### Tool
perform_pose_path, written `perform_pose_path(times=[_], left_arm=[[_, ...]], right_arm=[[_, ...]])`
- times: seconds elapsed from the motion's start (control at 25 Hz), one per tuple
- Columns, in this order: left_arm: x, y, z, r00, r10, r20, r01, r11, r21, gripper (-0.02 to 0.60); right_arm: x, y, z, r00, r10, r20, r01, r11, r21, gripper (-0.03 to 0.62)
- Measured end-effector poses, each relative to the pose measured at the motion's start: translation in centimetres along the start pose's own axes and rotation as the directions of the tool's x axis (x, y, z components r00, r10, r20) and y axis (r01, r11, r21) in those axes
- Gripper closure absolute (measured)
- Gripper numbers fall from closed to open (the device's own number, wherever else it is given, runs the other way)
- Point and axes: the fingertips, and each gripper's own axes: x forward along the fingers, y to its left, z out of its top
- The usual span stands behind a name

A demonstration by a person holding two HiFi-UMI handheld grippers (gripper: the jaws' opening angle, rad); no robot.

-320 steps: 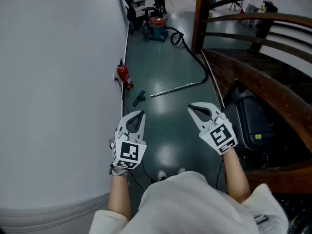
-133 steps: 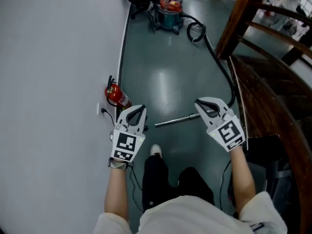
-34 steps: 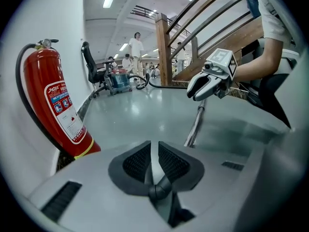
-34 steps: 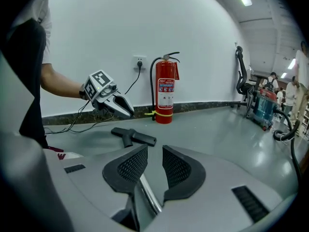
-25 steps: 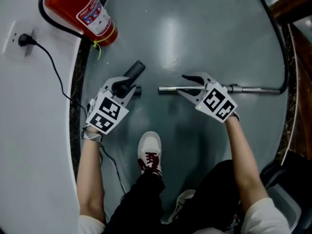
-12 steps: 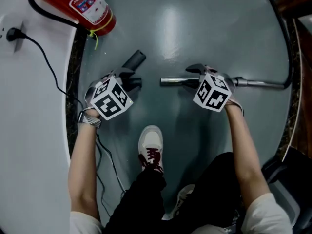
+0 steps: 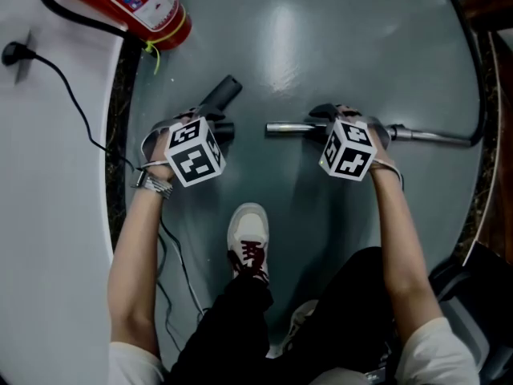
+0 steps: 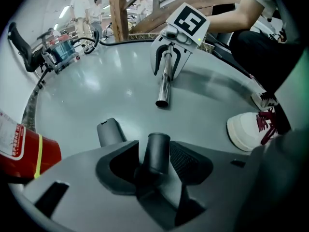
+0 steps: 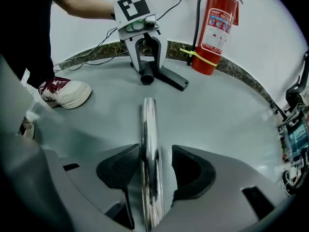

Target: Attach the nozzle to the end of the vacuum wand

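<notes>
The black T-shaped nozzle [image 7: 223,101] lies on the grey floor near the wall. Its short tube [image 8: 158,151] stands between the jaws of my left gripper [image 8: 154,153], which have just been opening; a gap shows beside the left pad. The chrome wand [image 7: 288,127] lies to the right, its open end facing the nozzle. My right gripper [image 9: 149,153] straddles the wand [image 9: 148,129] with its jaws apart after just opening, and room shows on both sides. Both grippers point steeply down, the left gripper [image 7: 210,127] and the right gripper [image 7: 330,123] facing each other.
A red fire extinguisher [image 7: 128,6] stands against the white wall, with a cord [image 7: 80,111] running from a socket. The person's shoe [image 7: 250,243] is just behind the two parts. The vacuum body [image 8: 60,50] and a wooden stair post [image 8: 118,8] are farther off.
Both grippers have sunk to the floor and tipped steeply downward, their marker cubes rolling towards the camera. The left now straddles the nozzle's tube, the right the wand.
</notes>
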Motion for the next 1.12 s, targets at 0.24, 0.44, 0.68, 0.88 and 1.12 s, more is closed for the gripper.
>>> perform_pose_path(times=[0.24,0.44,0.68,0.88,1.12], left_arm=[[1.1,-0.7,-0.7,0.998,-0.022,-0.061,0.023,1.0,0.019,0.373],[1.5,-0.8,-0.6,0.997,-0.007,-0.076,0.012,0.998,0.065,0.374],[1.7,-0.8,-0.5,0.997,-0.017,-0.076,0.023,0.997,0.075,0.399],[1.8,-0.9,-0.5,0.997,0.002,-0.08,0.006,0.995,0.101,0.405],[1.7,-0.9,-0.4,0.998,0.009,-0.063,-0.003,0.996,0.094,0.41]], right_arm=[[0.9,0.6,-0.6,0.999,0.017,-0.049,-0.019,0.999,-0.042,0.379],[1.6,0.9,-0.8,0.997,0.02,-0.081,-0.026,0.997,-0.068,0.379],[1.7,1.2,-0.9,0.995,0.042,-0.09,-0.05,0.995,-0.083,0.41],[1.7,1.3,-0.9,0.993,0.043,-0.108,-0.055,0.993,-0.104,0.431],[1.2,1.2,-0.6,0.996,0.036,-0.086,-0.044,0.995,-0.094,0.433]])
